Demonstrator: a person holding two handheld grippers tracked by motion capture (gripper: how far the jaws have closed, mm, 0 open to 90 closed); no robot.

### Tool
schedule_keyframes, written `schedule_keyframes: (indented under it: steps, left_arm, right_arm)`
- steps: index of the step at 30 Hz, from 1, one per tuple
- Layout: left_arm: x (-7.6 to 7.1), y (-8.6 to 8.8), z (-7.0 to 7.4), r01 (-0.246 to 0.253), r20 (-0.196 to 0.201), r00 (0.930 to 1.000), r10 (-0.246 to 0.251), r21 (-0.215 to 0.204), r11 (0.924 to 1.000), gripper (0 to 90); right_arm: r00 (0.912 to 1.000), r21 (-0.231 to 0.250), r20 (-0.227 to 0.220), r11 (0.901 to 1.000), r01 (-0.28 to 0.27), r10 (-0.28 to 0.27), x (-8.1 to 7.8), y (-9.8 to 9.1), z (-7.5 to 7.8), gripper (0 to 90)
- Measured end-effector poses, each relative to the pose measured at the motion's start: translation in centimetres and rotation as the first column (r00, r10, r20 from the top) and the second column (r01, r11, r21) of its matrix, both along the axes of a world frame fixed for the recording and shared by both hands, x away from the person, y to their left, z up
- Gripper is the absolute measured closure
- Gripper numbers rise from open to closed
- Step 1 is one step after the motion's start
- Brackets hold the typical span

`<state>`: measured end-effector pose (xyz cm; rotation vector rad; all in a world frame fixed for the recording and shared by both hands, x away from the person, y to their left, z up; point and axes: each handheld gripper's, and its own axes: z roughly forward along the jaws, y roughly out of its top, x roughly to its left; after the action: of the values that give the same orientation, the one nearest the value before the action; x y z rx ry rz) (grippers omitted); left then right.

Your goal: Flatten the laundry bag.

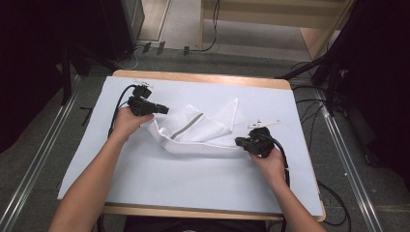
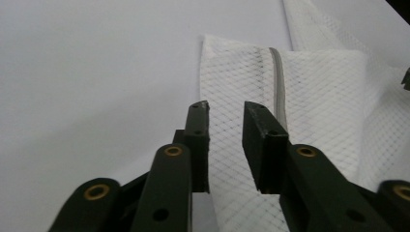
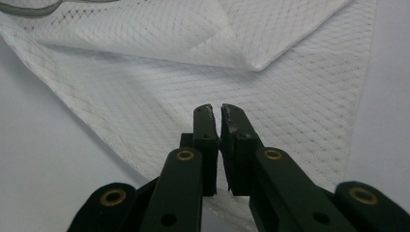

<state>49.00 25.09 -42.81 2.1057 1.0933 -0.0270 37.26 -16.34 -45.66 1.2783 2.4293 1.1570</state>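
White worktop point(image 1: 145, 179), mesh bag point(image 1: 203, 130) crumpled mid-table. Light, limp, slippery; grab hems or zipper point(image 2: 276, 82) edge. Your left hand-held gripper point(image 2: 226, 118) spread over bag; right hand-held gripper point(image 3: 217, 116) pinching its near-right edge.

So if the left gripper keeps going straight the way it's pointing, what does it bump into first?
Probably the white mesh cloth: the left gripper has open jaws already over its edge, aimed toward the grey strip. Depth is uncertain.

You will find no readable text, label, brand, number or sign anywhere here: nothing on the white mesh cloth point(image 1: 198, 128), nothing on the white table cover point(image 1: 159, 179), and nothing on the black jaws in either gripper view.
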Motion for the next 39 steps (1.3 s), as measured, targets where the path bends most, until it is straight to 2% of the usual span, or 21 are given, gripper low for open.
schedule_keyframes:
  steps: [3,5,7,11,14,17,21,24,30,32,39]
  left_arm:
    - [0.2,-0.5,-0.8,0.005,-0.006,1.0000,-0.005,0.012,0.9999,62.7]
    - [0.2,-1.0,-1.1,0.010,0.011,0.9999,-0.010,0.027,0.9996,61.2]
    - [0.3,-1.4,-1.3,0.010,0.032,0.9994,-0.011,0.029,0.9995,60.2]
    - [0.5,-2.1,-1.9,0.026,0.060,0.9978,-0.028,0.038,0.9989,58.2]
    - [0.8,-2.7,-2.5,0.035,0.046,0.9982,-0.040,0.090,0.9953,57.6]
    - [0.8,-3.0,-2.6,0.033,0.051,0.9980,-0.038,0.088,0.9956,58.0]
    - [0.5,-3.3,-2.6,0.048,0.067,0.9962,-0.056,0.116,0.9920,63.6]
    - [0.0,-3.4,-2.8,0.024,0.101,0.9942,-0.037,0.128,0.9914,69.2]
    - [-0.2,-3.3,-3.0,0.006,0.115,0.9932,-0.021,0.132,0.9912,84.8]
    - [-0.1,-3.2,-3.0,0.013,0.100,0.9946,-0.026,0.126,0.9920,90.0]
    - [-0.2,-3.4,-2.7,0.012,0.102,0.9944,-0.028,0.154,0.9880,90.0]
  right_arm:
    - [0.9999,-0.003,-0.002,0.9999,-0.010,0.010,-0.1,0.0,-0.4,84.5]
    - [1.0000,-0.016,-0.002,0.9999,-0.007,0.007,-0.1,0.0,-0.7,84.4]
    - [0.9999,-0.008,-0.015,1.0000,0.004,-0.004,-0.1,-0.1,-0.9,84.3]
    - [0.9998,-0.005,-0.008,0.9998,0.017,-0.017,-0.3,-0.5,-0.9,83.5]
    - [0.9997,0.001,0.004,0.9997,0.025,-0.025,-0.4,-0.9,-0.9,83.6]
    - [0.9993,-0.004,0.002,0.9993,0.038,-0.038,-0.3,-1.3,-1.0,83.3]
    - [0.9986,-0.002,0.001,0.9986,0.053,-0.053,-0.3,-1.6,-0.9,82.8]
    - [0.9980,0.003,0.011,0.9981,0.062,-0.062,-0.2,-1.8,-0.8,82.8]
    - [0.9960,0.011,0.017,0.9961,0.088,-0.088,0.1,-2.3,-0.6,82.5]
    - [0.9952,0.015,0.018,0.9953,0.096,-0.096,0.2,-2.6,-0.5,82.4]
    - [0.9906,0.024,0.020,0.9906,0.135,-0.135,0.4,-3.6,-0.4,81.8]
